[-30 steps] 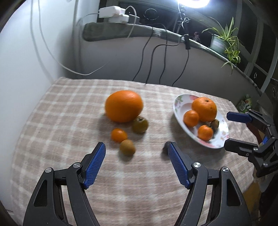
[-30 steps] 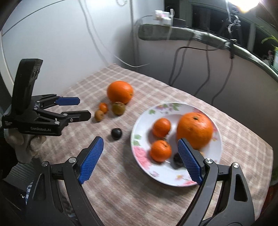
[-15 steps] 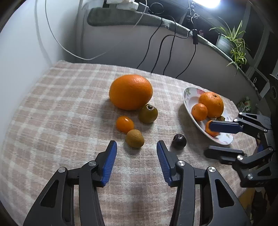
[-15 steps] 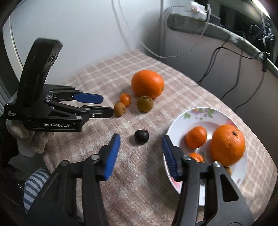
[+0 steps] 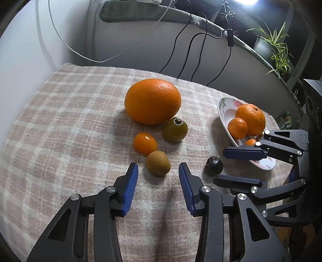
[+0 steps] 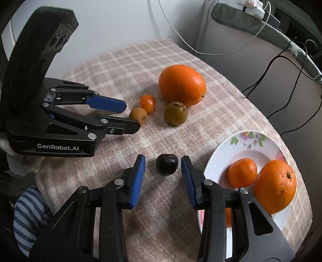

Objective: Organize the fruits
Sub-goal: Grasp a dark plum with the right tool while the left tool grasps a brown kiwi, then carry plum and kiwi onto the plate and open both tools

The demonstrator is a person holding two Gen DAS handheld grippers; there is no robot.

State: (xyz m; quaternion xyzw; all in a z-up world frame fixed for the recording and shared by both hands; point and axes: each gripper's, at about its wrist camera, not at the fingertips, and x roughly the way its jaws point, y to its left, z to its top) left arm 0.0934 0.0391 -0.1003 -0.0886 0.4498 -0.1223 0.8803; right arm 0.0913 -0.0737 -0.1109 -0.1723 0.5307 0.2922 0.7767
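On the checked cloth lie a big orange [image 5: 153,100], a green-brown fruit [image 5: 174,129], a small orange fruit [image 5: 145,143], a tan fruit [image 5: 158,162] and a dark fruit [image 5: 214,166]. My left gripper [image 5: 158,171] is open, its tips on either side of the tan fruit, just short of it. My right gripper [image 6: 163,163] is open with the dark fruit [image 6: 167,163] between its tips, apart from both pads. The flowered plate [image 6: 259,153] holds a large orange [image 6: 275,186] and smaller oranges [image 6: 242,172].
A wall stands close at the left. Behind the table runs a ledge [image 5: 181,16] with hanging cables [image 5: 187,50] and a potted plant [image 5: 269,46]. The plate [image 5: 225,108] sits near the table's right edge. A striped sleeve [image 6: 28,217] shows below the left gripper.
Both grippers moved forward and down toward the cloth. The left now brackets the tan fruit; the right swung left from the plate and brackets the dark fruit. Both jaws narrowed from a second ago.
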